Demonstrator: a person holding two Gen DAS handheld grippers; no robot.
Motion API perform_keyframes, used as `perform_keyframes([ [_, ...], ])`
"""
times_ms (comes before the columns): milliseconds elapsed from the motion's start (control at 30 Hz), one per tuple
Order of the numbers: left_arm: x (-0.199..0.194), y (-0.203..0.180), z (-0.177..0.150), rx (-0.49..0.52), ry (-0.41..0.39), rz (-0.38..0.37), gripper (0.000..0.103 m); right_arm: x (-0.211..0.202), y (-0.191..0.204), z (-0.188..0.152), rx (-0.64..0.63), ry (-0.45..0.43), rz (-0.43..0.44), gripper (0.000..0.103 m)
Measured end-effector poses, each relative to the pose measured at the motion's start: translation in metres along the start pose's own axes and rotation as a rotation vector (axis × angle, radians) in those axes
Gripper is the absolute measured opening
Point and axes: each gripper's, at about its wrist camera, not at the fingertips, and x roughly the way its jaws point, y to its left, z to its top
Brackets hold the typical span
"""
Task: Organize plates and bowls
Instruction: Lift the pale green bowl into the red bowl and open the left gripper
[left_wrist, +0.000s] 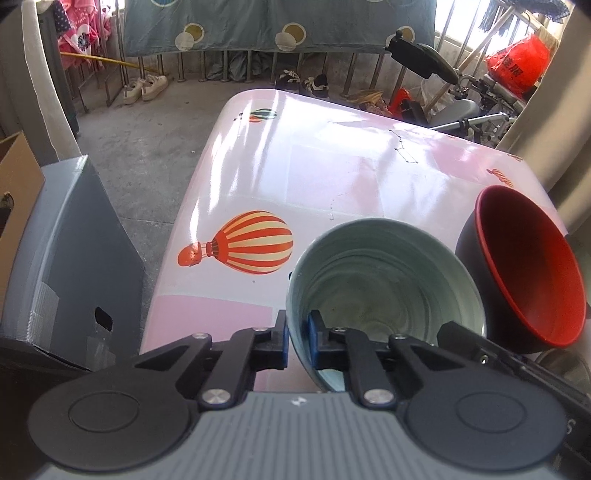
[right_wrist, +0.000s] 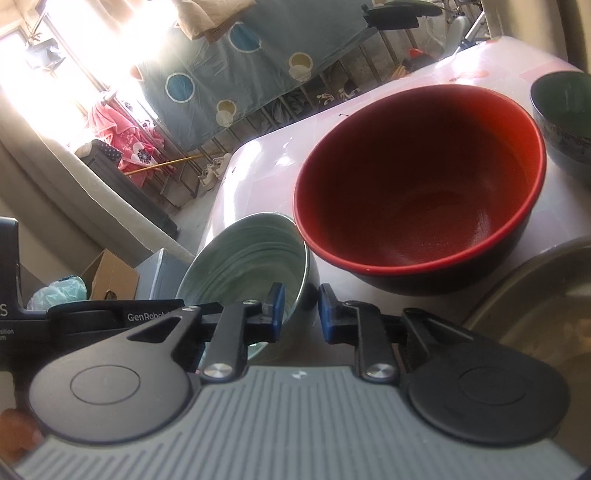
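Left hand-held gripper (left_wrist: 297, 338) angled down, clamped on pale bowl (left_wrist: 384, 291) rim; right (right_wrist: 301, 314) likewise.

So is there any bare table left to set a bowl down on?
Yes: the pink table lies bare beyond the pale green bowl, around the balloon print. The right side is crowded, with the red bowl close beside it.

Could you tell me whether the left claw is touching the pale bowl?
Touching. The left wrist view shows the left claw with its blue pads pressed on either side of the pale bowl's near rim, no gap showing.
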Motion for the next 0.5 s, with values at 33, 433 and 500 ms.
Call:
perform_keyframes([
  [33, -0.002, -0.002, -0.001, 0.008, -0.004, 0.007, 0.011, 0.000, 0.002, 0.000, -0.010, 0.001, -0.004, 0.018],
  [433, -0.027, -0.002, -0.005, 0.005, -0.054, 0.059, 0.012, -0.016, 0.007, 0.001, -0.051, 0.021, 0.006, 0.015],
  [500, -0.031, 0.000, -0.006, -0.004, -0.062, 0.058, 0.012, -0.019, 0.009, 0.000, -0.052, 0.022, 0.016, 0.015],
])
